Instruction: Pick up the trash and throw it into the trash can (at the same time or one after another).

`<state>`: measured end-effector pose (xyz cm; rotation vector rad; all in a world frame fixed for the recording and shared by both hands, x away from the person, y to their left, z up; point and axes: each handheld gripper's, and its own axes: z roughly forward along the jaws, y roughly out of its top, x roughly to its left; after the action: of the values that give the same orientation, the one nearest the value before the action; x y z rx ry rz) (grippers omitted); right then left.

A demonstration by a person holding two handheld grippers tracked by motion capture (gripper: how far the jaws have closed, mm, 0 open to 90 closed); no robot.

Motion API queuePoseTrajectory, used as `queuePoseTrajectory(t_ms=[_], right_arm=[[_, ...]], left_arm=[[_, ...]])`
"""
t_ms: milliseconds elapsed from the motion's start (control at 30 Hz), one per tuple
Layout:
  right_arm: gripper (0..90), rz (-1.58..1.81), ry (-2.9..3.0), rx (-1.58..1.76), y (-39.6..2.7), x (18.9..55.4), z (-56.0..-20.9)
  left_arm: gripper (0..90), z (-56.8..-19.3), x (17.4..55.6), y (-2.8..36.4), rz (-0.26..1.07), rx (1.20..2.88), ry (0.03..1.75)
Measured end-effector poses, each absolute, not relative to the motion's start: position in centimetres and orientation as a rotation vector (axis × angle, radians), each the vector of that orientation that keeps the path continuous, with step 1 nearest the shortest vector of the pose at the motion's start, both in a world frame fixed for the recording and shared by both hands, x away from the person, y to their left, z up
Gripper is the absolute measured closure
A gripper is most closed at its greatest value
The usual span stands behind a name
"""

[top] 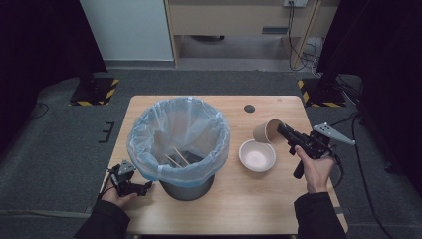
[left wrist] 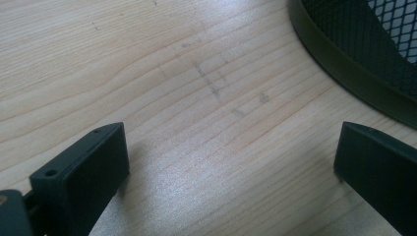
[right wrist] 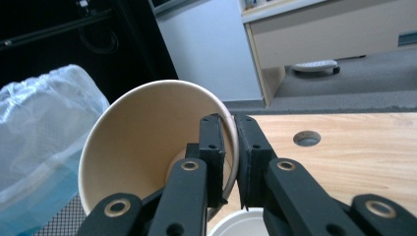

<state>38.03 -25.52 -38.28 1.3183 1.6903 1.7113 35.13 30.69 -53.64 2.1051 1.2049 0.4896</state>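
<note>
Cups: one paper cup (right wrist: pixel 147 142), clamped in right claw (right wrist: pixel 229 147) | bowls: one (top: pixel 257 155) | left claw (left wrist: pixel 231 162): wide, empty

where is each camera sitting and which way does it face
High view: above the person's side, looking forward and down on the wooden table, lined bin, white bowl; both forearms show, with the left gripper and right gripper.
Left gripper view: low over the tabletop, facing the bin's mesh base; its open fingers show.
Right gripper view: along shut fingers pinching the paper cup wall.
Shared: bin, table; cup in high view.
</note>
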Motion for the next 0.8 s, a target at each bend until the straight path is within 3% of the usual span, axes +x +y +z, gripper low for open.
queuePoseTrajectory(t_ms=[800], right_arm=[[83.3, 1.845, 1.528, 1.241, -26.9, 36.5, -35.0]], left_arm=[[0.0, -53.6, 35.1, 30.7, 0.49, 2.105, 1.205]])
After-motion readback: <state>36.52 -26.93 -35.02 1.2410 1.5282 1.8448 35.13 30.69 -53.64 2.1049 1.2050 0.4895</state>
